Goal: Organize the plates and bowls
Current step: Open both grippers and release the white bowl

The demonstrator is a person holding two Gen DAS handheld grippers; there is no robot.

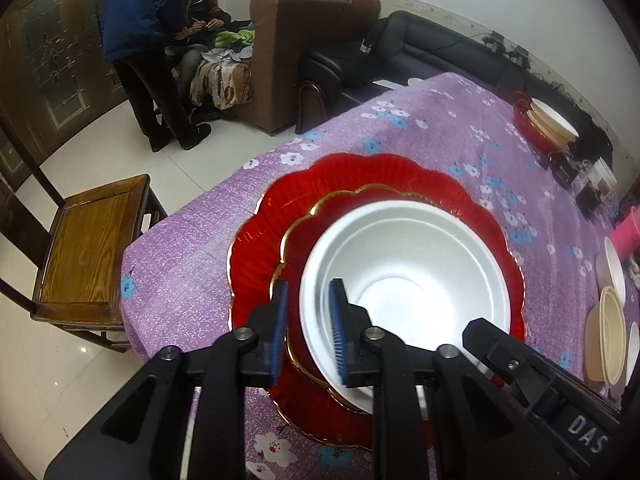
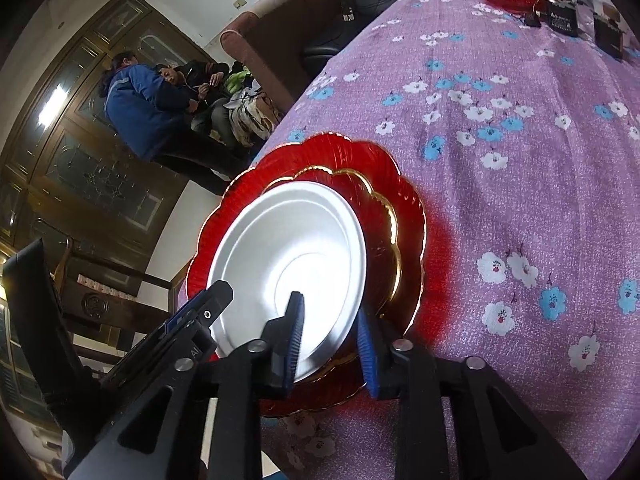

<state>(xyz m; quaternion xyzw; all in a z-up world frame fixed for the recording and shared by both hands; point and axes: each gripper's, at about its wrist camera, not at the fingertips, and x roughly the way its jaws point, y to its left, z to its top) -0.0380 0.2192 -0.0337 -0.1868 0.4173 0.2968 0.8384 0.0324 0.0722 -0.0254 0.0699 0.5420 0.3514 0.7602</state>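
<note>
A white bowl (image 1: 404, 280) sits on a small gold-rimmed red plate (image 1: 304, 236), which lies on a large red scalloped plate (image 1: 360, 176) near the table's edge. My left gripper (image 1: 306, 332) straddles the bowl's near-left rim with a gap on each side. My right gripper (image 2: 330, 344) straddles the near-right rims of the white bowl (image 2: 288, 264) and the small red plate (image 2: 384, 216), above the large red plate (image 2: 340, 156), also with gaps. The right gripper's body shows in the left wrist view (image 1: 540, 364).
The table has a purple floral cloth (image 2: 500, 120). A red dish with cream bowls (image 1: 548, 120) stands at the far end. More cream and white bowls (image 1: 608, 320) and a pink cup (image 1: 628, 232) are at the right. A wooden chair (image 1: 88, 248) stands left of the table. Two people are by the sofa.
</note>
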